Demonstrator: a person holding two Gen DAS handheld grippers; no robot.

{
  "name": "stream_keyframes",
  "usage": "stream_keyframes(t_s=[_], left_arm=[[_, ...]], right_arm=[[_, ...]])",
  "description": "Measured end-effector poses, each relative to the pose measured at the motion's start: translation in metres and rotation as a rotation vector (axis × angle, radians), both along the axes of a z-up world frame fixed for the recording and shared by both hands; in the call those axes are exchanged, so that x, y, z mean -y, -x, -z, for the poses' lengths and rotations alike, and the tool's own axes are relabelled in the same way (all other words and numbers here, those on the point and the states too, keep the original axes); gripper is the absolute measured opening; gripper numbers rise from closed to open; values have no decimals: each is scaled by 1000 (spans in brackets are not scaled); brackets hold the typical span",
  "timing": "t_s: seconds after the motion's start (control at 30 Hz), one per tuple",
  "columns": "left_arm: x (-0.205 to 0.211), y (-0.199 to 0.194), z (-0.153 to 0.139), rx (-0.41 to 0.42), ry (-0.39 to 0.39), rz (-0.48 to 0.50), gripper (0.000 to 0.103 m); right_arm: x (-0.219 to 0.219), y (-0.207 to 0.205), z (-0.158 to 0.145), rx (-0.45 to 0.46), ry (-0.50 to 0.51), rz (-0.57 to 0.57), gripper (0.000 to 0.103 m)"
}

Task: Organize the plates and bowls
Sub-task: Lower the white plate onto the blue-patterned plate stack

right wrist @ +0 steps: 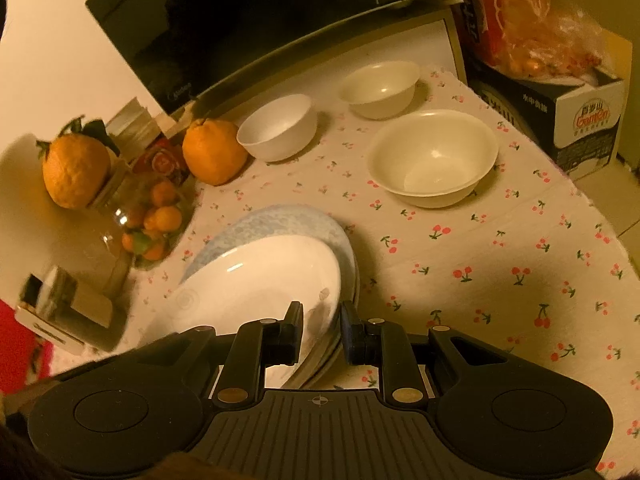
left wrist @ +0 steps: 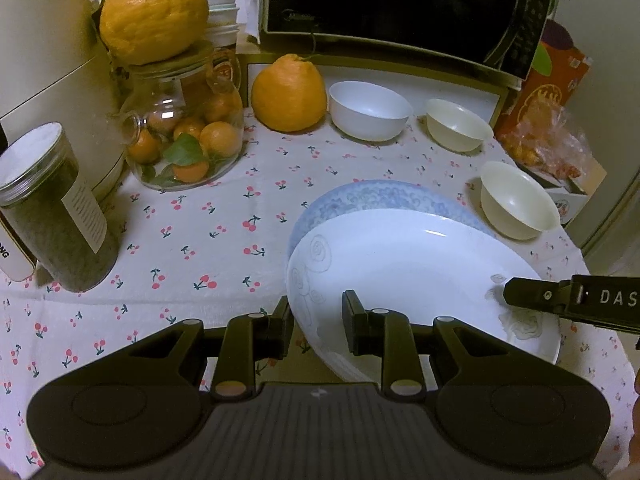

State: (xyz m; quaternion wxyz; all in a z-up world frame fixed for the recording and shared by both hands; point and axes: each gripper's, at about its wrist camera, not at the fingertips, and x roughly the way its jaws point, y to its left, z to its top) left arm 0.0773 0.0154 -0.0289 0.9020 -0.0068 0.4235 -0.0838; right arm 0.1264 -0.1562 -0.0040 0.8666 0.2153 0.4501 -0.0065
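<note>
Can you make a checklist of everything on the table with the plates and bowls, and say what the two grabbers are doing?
Surface: cherry-print tablecloth covers the table.
Job's things: white plate on top of blue-patterned plate; three bowls apart on the cloth: white bowl, small cream bowl, cream bowl.
Clutter: glass jar of oranges with a big citrus on top, another citrus, dark canister, bagged snacks.
Grippers: left gripper and right gripper each clamp the white plate's rim.
Cables: nothing seen.
Surroundings: microwave behind.
</note>
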Motion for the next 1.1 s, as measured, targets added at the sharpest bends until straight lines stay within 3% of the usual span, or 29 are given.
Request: stream_keyframes(t_s=[0.2, 0.47, 1.1], left_arm=[[3, 1, 0, 17, -29, 6, 24], [9, 2, 2, 39, -83, 17, 26], [18, -1, 7, 85, -151, 28, 27]], right_arm=[[-3, 0, 1, -8, 44, -9, 14], [-20, 0, -2, 6, 177, -62, 13], [-29, -10, 1, 25, 276, -73, 14]])
